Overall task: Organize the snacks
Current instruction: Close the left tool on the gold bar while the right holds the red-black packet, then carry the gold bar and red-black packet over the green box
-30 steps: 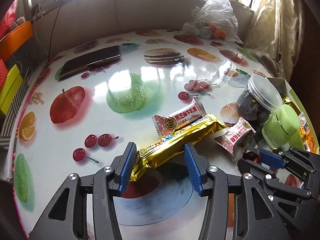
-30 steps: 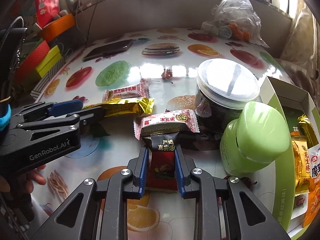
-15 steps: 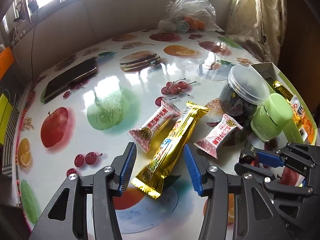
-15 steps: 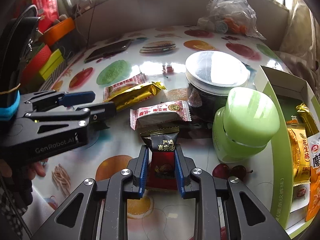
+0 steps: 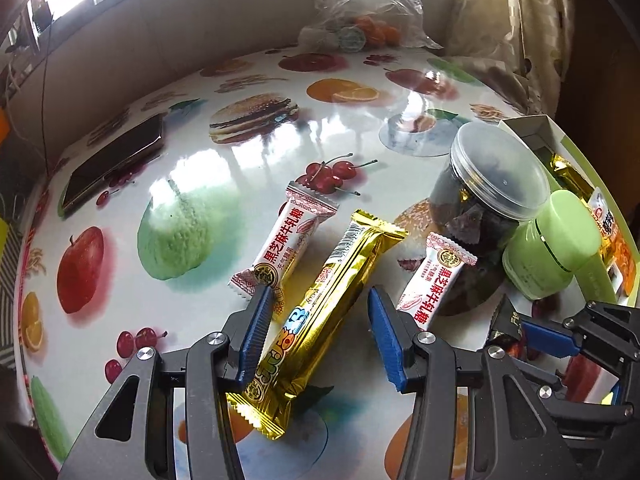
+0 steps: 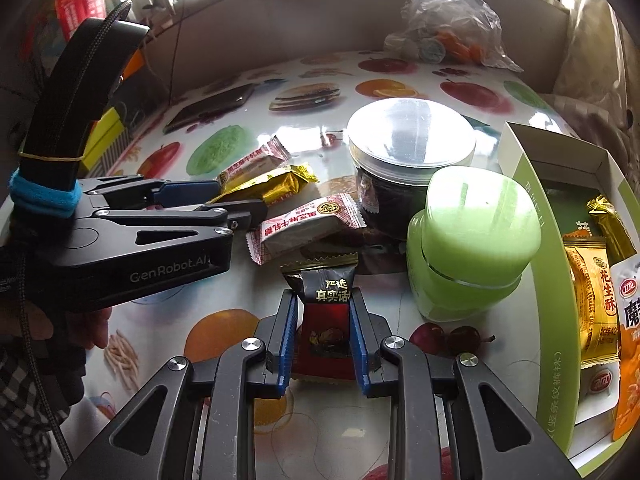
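Note:
A gold-wrapped snack bar (image 5: 332, 300) lies on the fruit-print table, lengthwise between the jaws of my left gripper (image 5: 320, 294). That gripper is open, and a strip of table shows between the bar and the right pad. Two white-and-red candy packets (image 5: 286, 248) (image 5: 434, 280) lie on either side of the bar. My right gripper (image 6: 323, 296) is shut on a dark red and black candy packet (image 6: 328, 320). In the right wrist view the left gripper (image 6: 240, 202) sits at the left, over the gold bar (image 6: 272, 186).
A clear lidded jar (image 6: 408, 148) and a pale green container (image 6: 476, 232) stand right of the candies. Beyond them a green-edged box (image 6: 556, 280) holds several snack packets. A phone (image 5: 116, 160) lies far left, and a plastic bag (image 5: 360, 20) sits at the back.
My left gripper has swung around the gold bar, which earlier lay crosswise between the jaws and now runs lengthwise. The right gripper has kept its hold on the dark packet and barely moved.

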Demonstrator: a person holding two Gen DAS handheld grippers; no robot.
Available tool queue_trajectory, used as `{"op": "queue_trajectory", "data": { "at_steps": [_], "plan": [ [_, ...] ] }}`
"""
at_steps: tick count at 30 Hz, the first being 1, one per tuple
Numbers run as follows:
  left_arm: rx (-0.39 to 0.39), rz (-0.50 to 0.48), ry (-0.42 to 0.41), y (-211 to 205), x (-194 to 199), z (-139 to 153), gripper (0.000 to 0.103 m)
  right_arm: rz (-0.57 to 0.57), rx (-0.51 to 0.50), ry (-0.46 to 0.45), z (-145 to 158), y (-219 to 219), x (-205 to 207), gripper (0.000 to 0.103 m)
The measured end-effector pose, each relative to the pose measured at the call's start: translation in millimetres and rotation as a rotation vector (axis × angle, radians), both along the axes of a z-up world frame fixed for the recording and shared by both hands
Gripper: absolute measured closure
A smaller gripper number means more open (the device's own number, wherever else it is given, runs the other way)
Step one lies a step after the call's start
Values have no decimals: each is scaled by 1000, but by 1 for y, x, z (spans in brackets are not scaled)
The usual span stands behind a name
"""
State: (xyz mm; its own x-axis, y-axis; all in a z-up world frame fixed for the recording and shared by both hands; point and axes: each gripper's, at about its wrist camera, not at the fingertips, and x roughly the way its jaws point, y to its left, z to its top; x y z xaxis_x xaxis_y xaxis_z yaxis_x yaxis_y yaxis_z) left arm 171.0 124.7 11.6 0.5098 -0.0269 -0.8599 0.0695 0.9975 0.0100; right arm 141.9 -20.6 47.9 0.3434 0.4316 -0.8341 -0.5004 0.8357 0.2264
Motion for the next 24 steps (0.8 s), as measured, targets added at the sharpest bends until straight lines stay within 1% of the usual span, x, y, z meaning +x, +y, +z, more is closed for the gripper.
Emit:
{"op": "queue_trajectory", "data": {
  "at_steps": [2,3,4,6,8,11,17,24],
  "plan": [
    [2,10,0,0,-1,0,53,-2,0,1,0,-1,0,79],
    [1,15,-1,0,-1,-1,55,-3,1,1,0,-1,0,79],
    [1,17,0,0,-1,-1,62,-3,1,1,0,-1,0,79],
    [-6,23,2,0,-2,-2,64,-6,2,1,0,-1,0,79],
    [-13,26,4,1,-2,-2,73,-7,3,3,0,-1,0,79],
    [-27,32,2,1,-4,-2,78,-7,2,2,1,-1,-1,79],
    [-42,67,-21,2,-13,3,79,-7,2,3,1,-2,-3,80],
    [-68,77,-48,0,-29,13,79,-10,5,-13,6,-5,-7,81]
  ]
}}
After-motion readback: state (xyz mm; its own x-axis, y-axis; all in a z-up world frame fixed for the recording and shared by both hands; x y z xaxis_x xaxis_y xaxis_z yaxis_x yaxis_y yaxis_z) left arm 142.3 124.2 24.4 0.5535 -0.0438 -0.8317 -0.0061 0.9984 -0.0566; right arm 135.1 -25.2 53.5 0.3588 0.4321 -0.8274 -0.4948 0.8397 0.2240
